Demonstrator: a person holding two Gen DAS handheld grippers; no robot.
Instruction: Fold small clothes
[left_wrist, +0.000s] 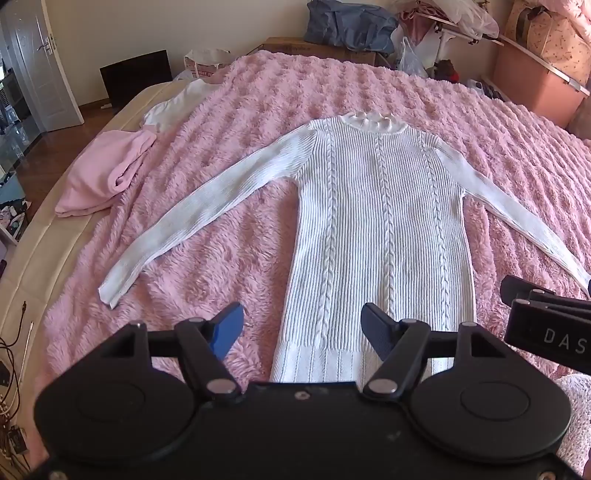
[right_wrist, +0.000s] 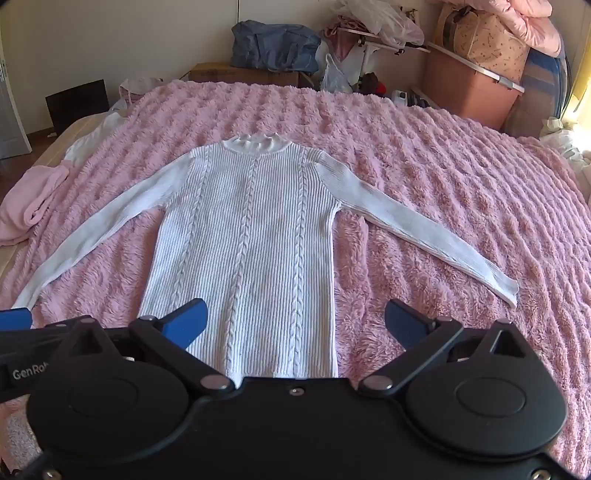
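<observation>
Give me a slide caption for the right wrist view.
Open right tool above white knit sweater laid flat on pink blanket.

My white sweater (left_wrist: 376, 221) is ribbed, cable-patterned knit, lying on a shaggy pink plush blanket (left_wrist: 258, 110). A smooth pink cloth garment (left_wrist: 107, 170) sits beside it. My left claw (left_wrist: 302, 328) is matt black plastic with blue pads.

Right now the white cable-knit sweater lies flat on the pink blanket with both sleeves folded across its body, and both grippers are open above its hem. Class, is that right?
One detail is wrong: the sleeves are not folded. On the white cable-knit sweater both sleeves stretch outward over the pink blanket, as the right wrist view shows. The left gripper and right gripper are open above the hem.
</observation>
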